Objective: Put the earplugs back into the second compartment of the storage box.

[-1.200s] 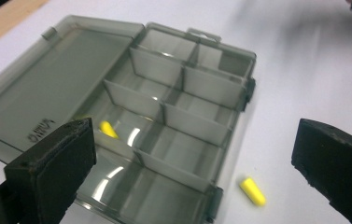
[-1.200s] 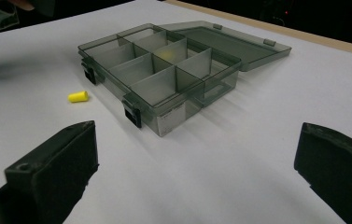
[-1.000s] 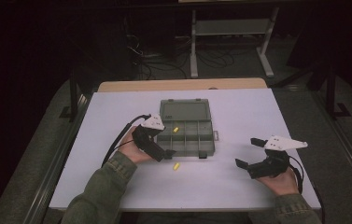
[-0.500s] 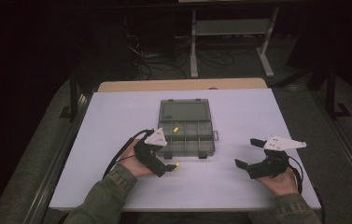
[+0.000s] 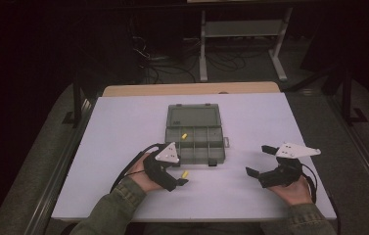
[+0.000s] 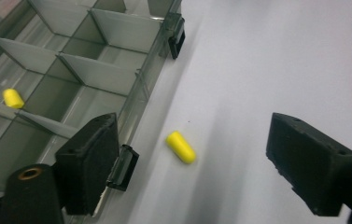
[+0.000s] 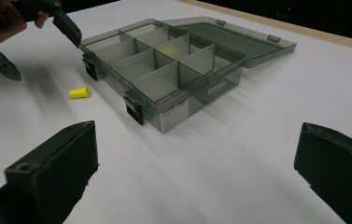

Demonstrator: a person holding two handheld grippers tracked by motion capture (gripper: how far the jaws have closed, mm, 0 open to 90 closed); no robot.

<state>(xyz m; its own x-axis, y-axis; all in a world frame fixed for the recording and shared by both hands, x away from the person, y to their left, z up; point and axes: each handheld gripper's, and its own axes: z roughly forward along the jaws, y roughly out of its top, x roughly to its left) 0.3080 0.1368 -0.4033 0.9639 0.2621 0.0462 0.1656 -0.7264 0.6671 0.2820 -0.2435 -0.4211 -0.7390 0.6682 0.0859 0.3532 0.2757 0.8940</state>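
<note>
A white desk (image 5: 123, 127) in a dark room carries an open grey compartment box (image 5: 195, 133) near its middle. One yellow earplug (image 5: 184, 136) already lies in a compartment. A second earplug (image 6: 181, 147) lies on the desk just beside the box's near wall, between the left gripper's (image 6: 201, 163) jaws, which have just been closing without touching it. The right gripper (image 5: 262, 160) waits, jaws apart, near the front right corner.

A dim lab: white worktable (image 5: 123, 127), floor cables (image 5: 172, 61), metal rack (image 5: 243, 34).
</note>
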